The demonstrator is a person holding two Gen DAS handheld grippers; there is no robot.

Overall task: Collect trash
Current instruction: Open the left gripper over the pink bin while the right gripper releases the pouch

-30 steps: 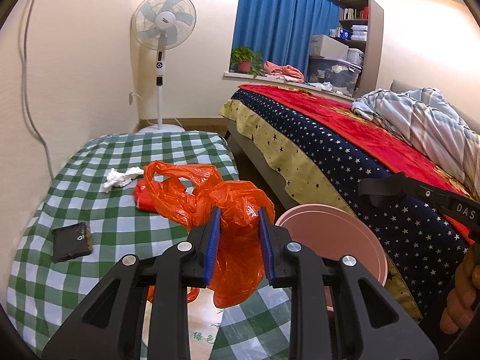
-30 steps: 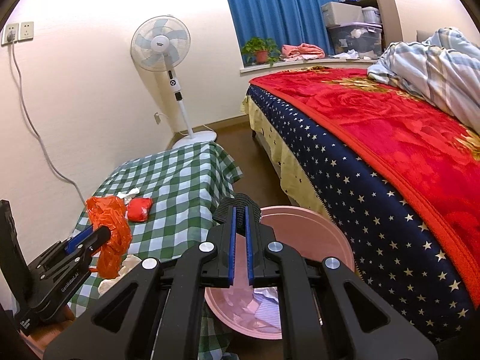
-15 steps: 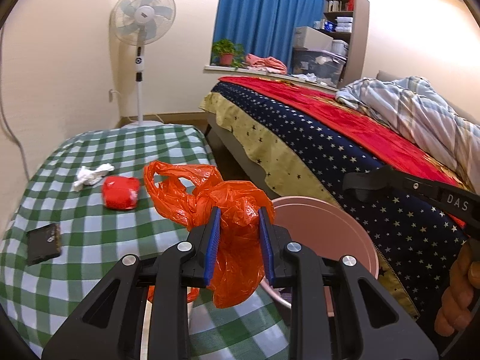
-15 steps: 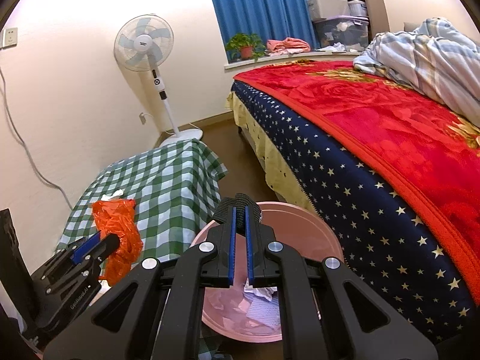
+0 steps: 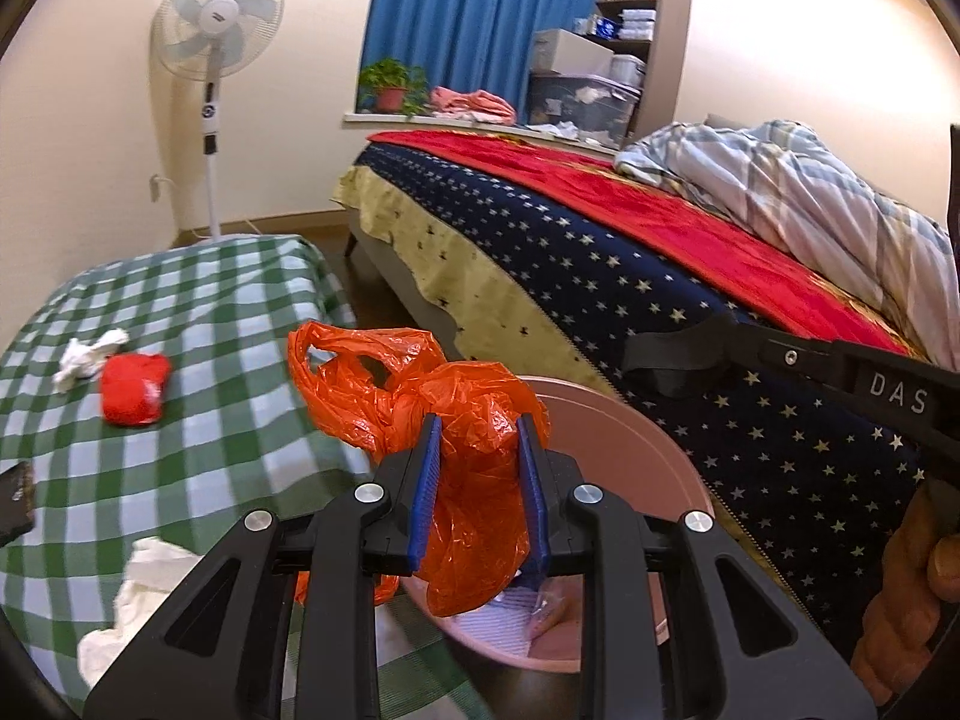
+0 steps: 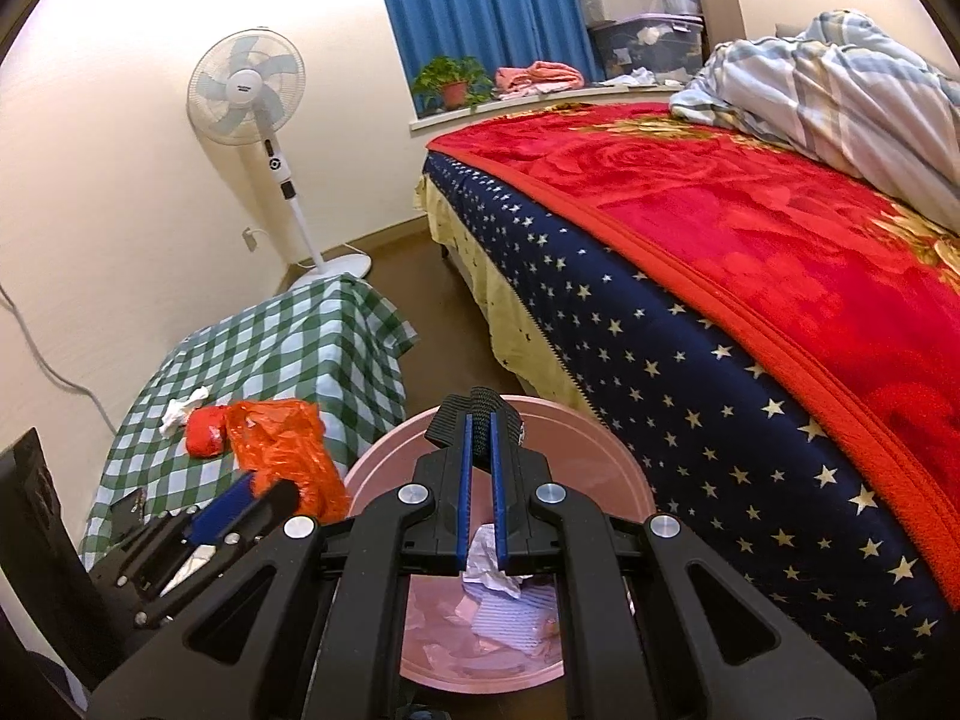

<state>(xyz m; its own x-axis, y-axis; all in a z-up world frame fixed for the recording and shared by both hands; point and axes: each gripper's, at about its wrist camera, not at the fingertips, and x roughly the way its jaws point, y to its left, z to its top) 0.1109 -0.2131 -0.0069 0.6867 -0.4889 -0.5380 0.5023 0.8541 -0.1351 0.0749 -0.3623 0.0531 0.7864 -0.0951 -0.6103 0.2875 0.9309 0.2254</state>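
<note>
My left gripper is shut on a crumpled orange plastic bag, which hangs over the near rim of the round pink bin. The right wrist view shows that left gripper and the orange bag beside the pink bin. My right gripper hovers above the bin, shut on a black strap. In the left wrist view the right gripper reaches in from the right, a hand behind it. A red wrapper and white tissues lie on the checked table.
The green-checked table also carries a white tissue near its front and a black flat object at the left edge. Crumpled paper lies inside the bin. A bed flanks the bin on the right; a standing fan is behind.
My left gripper carried the orange bag rightward and down, from over the table to over the bin's rim. My right gripper sank a little closer to the bin.
</note>
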